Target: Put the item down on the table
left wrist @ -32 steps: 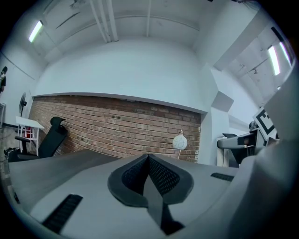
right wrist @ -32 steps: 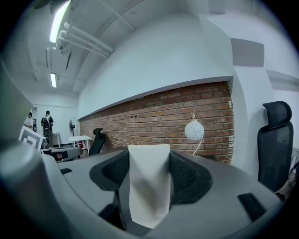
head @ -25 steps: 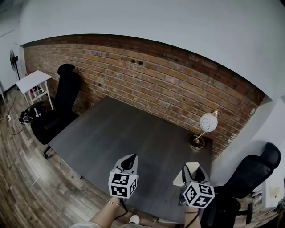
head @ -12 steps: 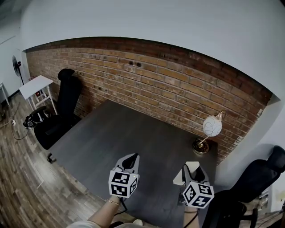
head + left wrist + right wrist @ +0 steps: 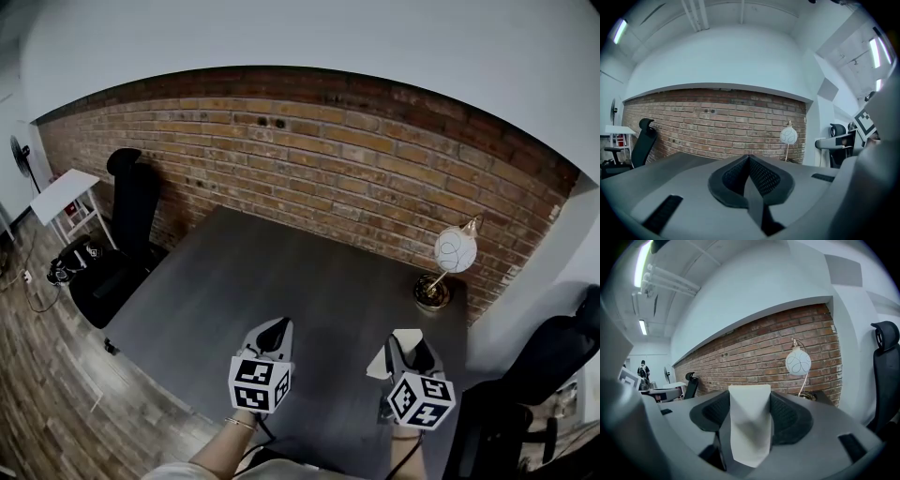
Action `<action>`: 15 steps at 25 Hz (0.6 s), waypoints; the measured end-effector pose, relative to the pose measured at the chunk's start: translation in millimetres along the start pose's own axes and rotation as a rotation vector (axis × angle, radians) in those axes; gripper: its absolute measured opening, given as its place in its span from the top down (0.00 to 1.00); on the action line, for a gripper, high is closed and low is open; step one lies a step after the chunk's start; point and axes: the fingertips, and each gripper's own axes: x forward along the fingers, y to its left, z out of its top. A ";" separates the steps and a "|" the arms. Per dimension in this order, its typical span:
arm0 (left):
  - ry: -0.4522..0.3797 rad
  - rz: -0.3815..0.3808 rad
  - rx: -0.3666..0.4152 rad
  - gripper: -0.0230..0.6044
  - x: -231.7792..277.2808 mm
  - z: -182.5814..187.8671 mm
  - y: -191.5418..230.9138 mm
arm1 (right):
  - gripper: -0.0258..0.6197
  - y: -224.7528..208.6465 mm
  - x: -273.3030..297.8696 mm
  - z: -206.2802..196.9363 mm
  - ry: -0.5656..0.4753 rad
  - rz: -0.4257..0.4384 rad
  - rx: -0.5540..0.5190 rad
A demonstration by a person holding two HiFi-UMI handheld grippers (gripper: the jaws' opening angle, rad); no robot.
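Little has shifted since a second ago: both grippers keep their places low in the frame, while the head view has swung slightly, so the lamp [image 5: 454, 251] now sits a bit further right against the brick wall [image 5: 309, 159].

Right of centre at the bottom of the frame, the right gripper [image 5: 406, 345] is clamped on a white sheet [image 5: 749, 423]. It looks like folded paper or thin card, though the wide-angle view is too distorted to say which. The sheet stands upright between the jaws and is not yet on the surface [image 5: 281, 272], which lies bare beneath it. It is probably carried high like this so it can be lowered onto open room.

Lower centre of the frame, the left gripper [image 5: 275, 330] is clenched on nothing, its jaws meeting at the tips, and seems merely kept out of the way.

No brand or writing can be read anywhere; the cubes carry only black-and-white square markers.
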 end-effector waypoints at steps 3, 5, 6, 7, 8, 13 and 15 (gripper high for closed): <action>0.000 -0.006 0.003 0.94 4.7 1.8 8.7 | 0.51 6.2 4.5 1.4 0.002 -0.002 -0.018; 0.000 -0.009 -0.001 0.94 8.5 2.9 12.0 | 0.51 6.2 8.3 5.8 -0.006 -0.009 -0.011; 0.001 -0.013 0.001 0.94 9.8 2.1 12.2 | 0.51 6.3 9.7 6.7 -0.008 -0.009 -0.007; 0.005 -0.014 0.003 0.94 10.5 0.0 12.5 | 0.51 6.5 10.9 6.1 -0.007 -0.009 -0.005; 0.011 -0.012 0.004 0.94 11.1 -2.7 13.4 | 0.51 6.8 12.5 4.3 -0.003 -0.008 -0.004; 0.024 0.011 -0.003 0.94 12.3 -10.3 21.4 | 0.51 11.1 21.5 -8.4 0.027 0.014 0.000; 0.023 0.022 -0.008 0.94 12.6 -11.5 26.3 | 0.51 13.6 26.8 -10.0 0.033 0.025 -0.007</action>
